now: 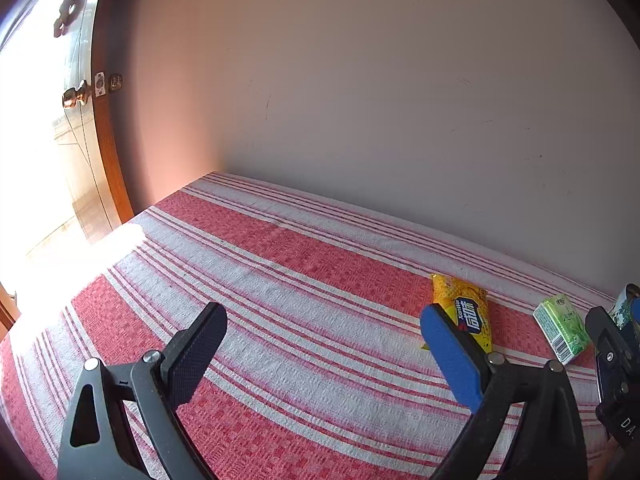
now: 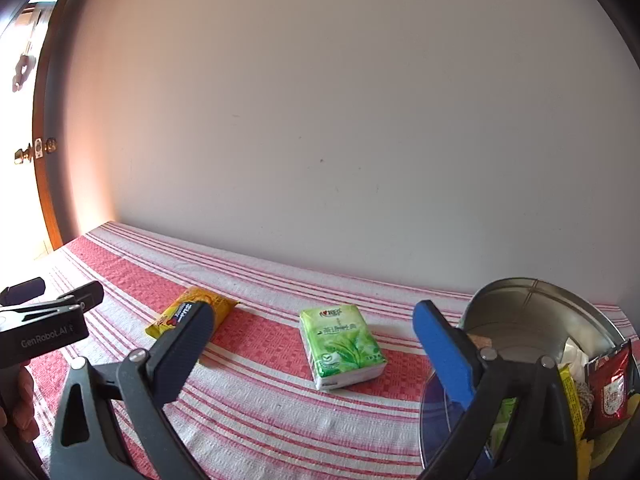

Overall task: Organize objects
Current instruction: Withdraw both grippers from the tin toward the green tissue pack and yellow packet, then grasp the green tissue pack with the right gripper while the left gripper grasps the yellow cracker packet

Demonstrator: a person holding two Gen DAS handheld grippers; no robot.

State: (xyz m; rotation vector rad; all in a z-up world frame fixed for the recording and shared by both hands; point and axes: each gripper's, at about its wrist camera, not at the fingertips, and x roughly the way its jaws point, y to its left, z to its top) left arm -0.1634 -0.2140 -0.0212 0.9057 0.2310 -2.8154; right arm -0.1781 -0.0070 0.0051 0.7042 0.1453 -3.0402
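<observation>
Green leaf-printed tissue pack (image 2: 342, 346) lies flat; both grippers' jaws gape empty.

Blown-out daylight from doorway (image 1: 36, 184); fisheye-curved edges.

Striped cloth (image 2: 256, 396) (red and white) bears yellow packet (image 2: 196, 308), tissue pack (image 2: 342, 344), tin (image 2: 532, 320).

The left gripper (image 1: 324, 332) gaped wide over the striped cloth (image 1: 280, 280); a yellow snack packet (image 1: 466, 304) lay just beyond its blue finger (image 1: 452, 360).
</observation>
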